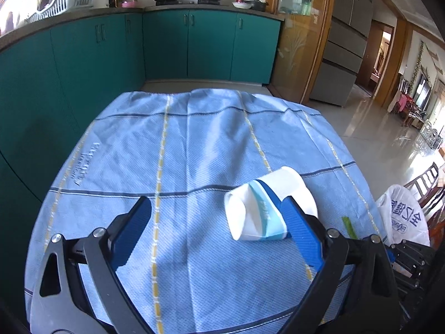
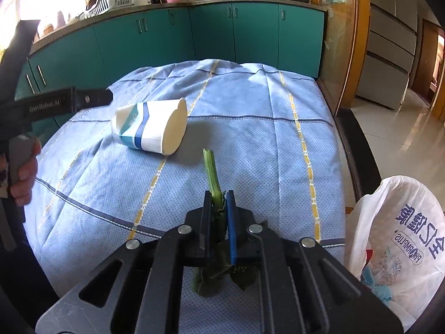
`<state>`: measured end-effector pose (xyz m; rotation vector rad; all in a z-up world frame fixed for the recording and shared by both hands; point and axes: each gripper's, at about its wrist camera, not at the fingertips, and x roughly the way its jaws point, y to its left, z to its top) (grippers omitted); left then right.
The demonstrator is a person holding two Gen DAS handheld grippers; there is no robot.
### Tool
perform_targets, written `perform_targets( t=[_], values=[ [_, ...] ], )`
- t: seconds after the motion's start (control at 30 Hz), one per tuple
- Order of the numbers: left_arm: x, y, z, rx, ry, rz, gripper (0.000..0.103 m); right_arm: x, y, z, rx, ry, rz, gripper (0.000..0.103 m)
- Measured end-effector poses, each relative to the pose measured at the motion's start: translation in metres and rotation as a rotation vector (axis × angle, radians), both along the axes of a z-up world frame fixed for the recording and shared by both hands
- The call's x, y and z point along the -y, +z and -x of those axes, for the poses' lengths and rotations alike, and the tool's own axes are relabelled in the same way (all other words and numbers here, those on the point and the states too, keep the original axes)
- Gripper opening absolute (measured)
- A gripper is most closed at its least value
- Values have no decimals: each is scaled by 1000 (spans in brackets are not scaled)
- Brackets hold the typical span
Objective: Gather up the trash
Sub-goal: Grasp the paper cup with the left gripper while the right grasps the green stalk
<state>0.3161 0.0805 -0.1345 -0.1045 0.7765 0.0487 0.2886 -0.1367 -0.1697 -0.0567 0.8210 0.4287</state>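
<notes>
Teal cabinets (image 2: 250, 33) back a table under blue cloth (image 2: 250, 139). Right gripper (image 2: 219, 206) is clamped on a green stalk (image 2: 211, 172); left gripper (image 1: 219, 222) stands apart beside a toppled cup (image 2: 155, 128). White bag (image 2: 403, 250) sits near right.

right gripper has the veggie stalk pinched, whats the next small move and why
Probably swing the right gripper rightward over the white plastic bag: it is shut on the green stalk, and the bag stands open beside the table's right edge.
</notes>
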Motion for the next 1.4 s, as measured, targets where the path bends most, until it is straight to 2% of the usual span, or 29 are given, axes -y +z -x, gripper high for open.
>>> perform_targets(
  t=[0.17, 0.33, 0.4, 0.47, 0.57, 0.63, 0.7, 0.83, 0.93, 0.97, 1.07, 1.3, 1.4],
  values=[
    [27, -4, 1, -4, -87, -14, 97, 6, 1, -3, -14, -22, -14, 10],
    [60, -17, -8, -43, -111, -100, 97, 7, -7, -10, -59, -46, 5, 12],
    [70, -24, -15, -66, -112, -119, 97, 8, -9, -11, -68, -55, 7, 25],
    [76, -29, -20, -82, -113, -132, 97, 9, -9, -11, -73, -64, 7, 50],
    [81, -37, -25, -100, -101, -169, 97, 10, -11, -8, -84, -46, 18, 55],
    [80, -40, -25, -103, -99, -187, 96, 10, -14, -5, -85, -32, 40, 55],
    [77, -42, -24, -107, -98, -200, 89, 11, -16, -1, -84, -16, 55, 55],
    [70, -44, -22, -108, -86, -207, 87, 12, -16, 9, -58, 4, 77, 55],
    [66, -41, -18, -89, -80, -202, 87, 12, -15, 12, -54, 16, 76, 43],
    [65, -38, -15, -74, -74, -206, 87, 12, -14, 12, -50, 17, 74, 34],
    [62, -26, -7, -9, -64, -221, 87, 15, -11, 12, -45, 15, 59, 25],
    [66, 5, 14, 169, -92, -169, 87, 30, 5, 14, 11, -25, 4, 23],
    [74, 13, 21, 206, -109, -182, 87, 45, 15, 15, 45, -70, -18, 22]
  ],
)
